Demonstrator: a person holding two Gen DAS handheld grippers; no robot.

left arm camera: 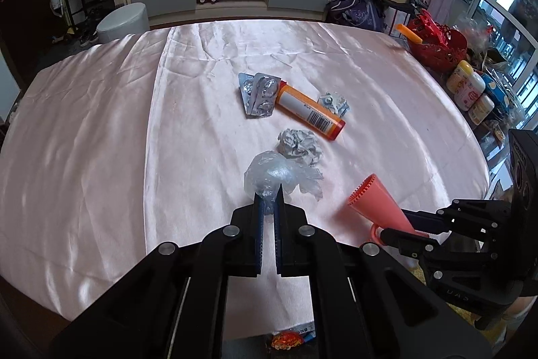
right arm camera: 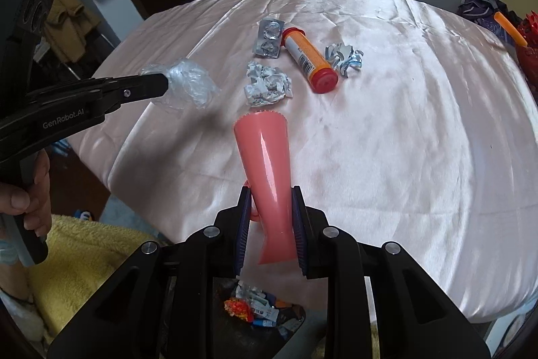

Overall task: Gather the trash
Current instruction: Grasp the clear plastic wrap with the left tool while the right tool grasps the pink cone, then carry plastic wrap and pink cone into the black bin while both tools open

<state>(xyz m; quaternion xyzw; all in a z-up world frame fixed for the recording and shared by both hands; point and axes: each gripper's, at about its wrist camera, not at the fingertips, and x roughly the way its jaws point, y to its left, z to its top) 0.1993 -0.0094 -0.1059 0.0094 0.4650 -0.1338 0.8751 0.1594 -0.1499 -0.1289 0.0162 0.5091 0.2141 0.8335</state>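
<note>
Left wrist view: left gripper [left arm camera: 269,195], black linkage with ribbed blue pads, is nearly closed, pinching a crumpled clear plastic film wad [left arm camera: 280,177] at its near edge. Film is thin, glossy, wrinkled. Beyond it on the worktop [left arm camera: 101,130], covered in shiny pink satin with creases: a crumpled grey paper ball [left arm camera: 300,145], an orange cylindrical tube [left arm camera: 309,110] with white label and barcode lying on its side, silver foil blister packs [left arm camera: 259,93] touching the tube's far end, and a shredded blue-white wrapper [left arm camera: 333,101] just beside the tube. At right, a smooth coral plastic cone [left arm camera: 376,204] with a toothed rim.

Right wrist view: right gripper [right arm camera: 271,217] is narrow, clamped on the cone's [right arm camera: 264,157] slim neck; the flared serrated rim points away. Below the edge, a bin [right arm camera: 296,318] with colourful wrappers. Left gripper [right arm camera: 161,83] comes in from the left, carrying the film wad [right arm camera: 188,84] above the satin; a hand [right arm camera: 30,190] grips its handle. Paper ball [right arm camera: 267,84], tube [right arm camera: 311,59], blister packs [right arm camera: 269,37] and shredded wrapper [right arm camera: 344,58] lie mid-worktop.
</note>
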